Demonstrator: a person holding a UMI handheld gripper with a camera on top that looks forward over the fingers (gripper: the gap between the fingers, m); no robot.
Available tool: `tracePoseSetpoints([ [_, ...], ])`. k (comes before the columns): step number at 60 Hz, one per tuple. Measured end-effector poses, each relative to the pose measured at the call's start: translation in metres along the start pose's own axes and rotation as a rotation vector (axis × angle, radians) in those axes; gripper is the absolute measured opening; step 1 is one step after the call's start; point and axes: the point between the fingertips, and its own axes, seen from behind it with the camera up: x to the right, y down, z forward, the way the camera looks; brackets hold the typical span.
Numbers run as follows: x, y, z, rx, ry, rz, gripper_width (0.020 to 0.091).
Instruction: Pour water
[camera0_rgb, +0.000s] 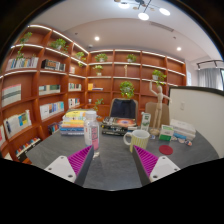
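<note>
Between and beyond the fingers, a grey table (112, 165) stretches away. The gripper (112, 160) is released, its magenta pads (80, 160) spread wide with nothing between them. A clear bottle (91, 130) with a pale cap stands upright just ahead of the left finger, apart from it; whether it holds water cannot be told. Far right of it, beyond the right finger, stands a white mug (139, 139), its contents hidden. A stack of books (72, 125) lies left of the bottle. A green-and-red tray (119, 125) sits at the far middle, boxes (180, 132) at the right, a red coaster (166, 150) near them. Bookshelves (40, 85) line the far walls.
</note>
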Motion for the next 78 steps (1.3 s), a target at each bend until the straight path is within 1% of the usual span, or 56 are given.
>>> tracePoseSetpoints([
  [3, -0.010, 0.008, 0.002, -0.009, -0.020, 0.007, 0.0825],
  [8, -0.039, 0.026, 0.028, -0.011, -0.005, 0.033, 0.0829],
  [9, -0.028, 0.015, 0.011, -0.020, -0.008, 0.037, 0.0828],
  [11, -0.054, 0.028, 0.036, -0.014, -0.007, 0.053, 0.0828],
  [18, -0.077, 0.035, 0.071, -0.028, 0.036, 0.087, 0.0824],
  [22, -0.082, 0.030, 0.088, -0.020, 0.067, 0.088, 0.0823],
  [30, -0.087, 0.008, 0.121, 0.026, 0.117, 0.103, 0.0823],
  [40, -0.084, -0.005, 0.156, 0.060, 0.131, 0.145, 0.0823],
  [42, -0.081, -0.006, 0.160, 0.067, 0.138, 0.158, 0.0792],
  [44, -0.078, -0.009, 0.163, 0.086, 0.146, 0.163, 0.0741],
  [46, -0.076, -0.011, 0.164, 0.106, 0.152, 0.163, 0.0662],
  [48, -0.075, -0.013, 0.166, 0.118, 0.152, 0.155, 0.0554],
  [49, -0.074, -0.013, 0.167, 0.123, 0.151, 0.145, 0.0525],
  [54, -0.074, -0.013, 0.169, 0.127, 0.139, 0.137, 0.0504],
  [55, -0.073, -0.013, 0.169, 0.128, 0.137, 0.139, 0.0489],
  [58, -0.075, -0.013, 0.170, 0.131, 0.131, 0.132, 0.0489],
  [59, -0.075, -0.013, 0.170, 0.132, 0.128, 0.128, 0.0471],
  [61, -0.075, -0.013, 0.170, 0.133, 0.125, 0.124, 0.0456],
  [62, -0.076, -0.012, 0.170, 0.132, 0.122, 0.126, 0.0427],
  [63, -0.076, -0.012, 0.169, 0.132, 0.119, 0.124, 0.0426],
  [64, -0.076, -0.012, 0.169, 0.133, 0.116, 0.119, 0.0395],
  [65, -0.076, -0.014, 0.172, 0.131, 0.114, 0.113, 0.0393],
  [67, -0.077, -0.011, 0.170, 0.131, 0.108, 0.113, 0.0365],
  [78, -0.078, -0.012, 0.170, 0.120, 0.096, 0.120, 0.0362],
])
